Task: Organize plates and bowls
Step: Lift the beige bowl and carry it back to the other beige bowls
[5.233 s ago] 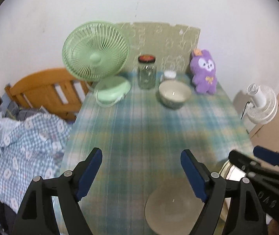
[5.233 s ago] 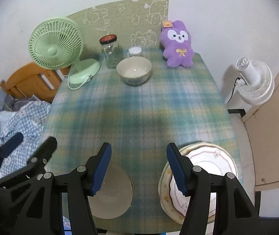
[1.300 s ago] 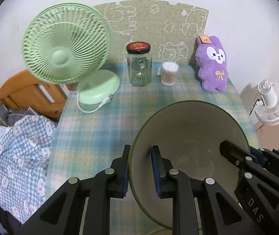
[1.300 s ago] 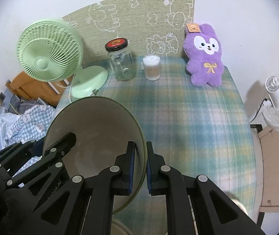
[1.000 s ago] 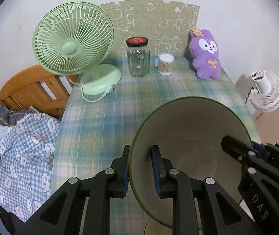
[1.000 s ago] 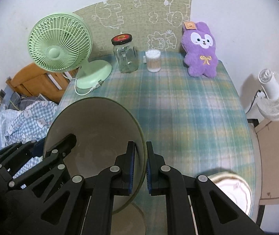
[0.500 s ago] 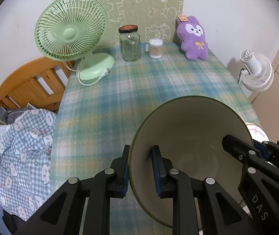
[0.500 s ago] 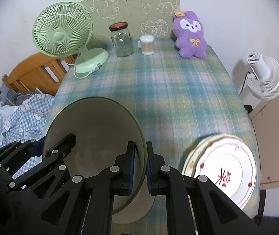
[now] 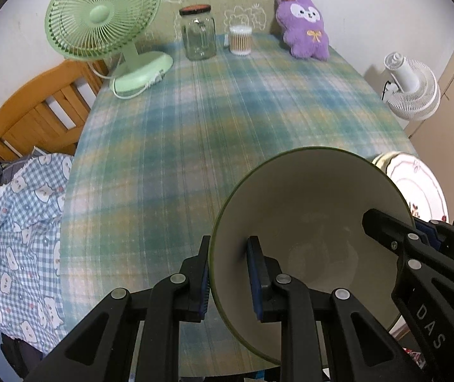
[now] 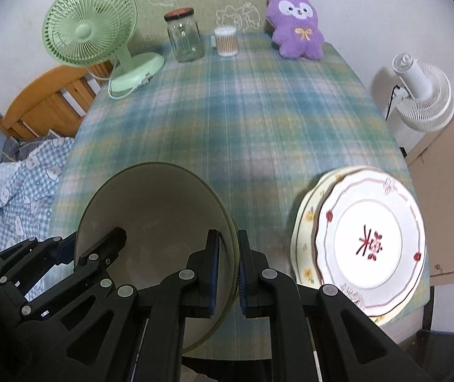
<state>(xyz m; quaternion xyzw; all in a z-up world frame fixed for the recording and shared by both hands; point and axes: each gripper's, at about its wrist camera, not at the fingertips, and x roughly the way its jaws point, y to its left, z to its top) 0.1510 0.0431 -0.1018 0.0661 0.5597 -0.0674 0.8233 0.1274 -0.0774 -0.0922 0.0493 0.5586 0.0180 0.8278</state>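
Bowl point(image 9: 306, 203) hides most of plates point(image 9: 417, 184) in left view; lower plate point(image 10: 303, 222) mostly covered.

My left claw point(image 9: 228, 278) is closed tight, its two blue-padded black fingers nearly parallel and pinching a thin rim between them, one finger outside, one inside. My right claw point(image 10: 227, 270) is clamped the same way on the opposite edge, pads close together. Both reach forward side by side, angled slightly toward each other, and each claw's black frame shows at the edge of the other's view.
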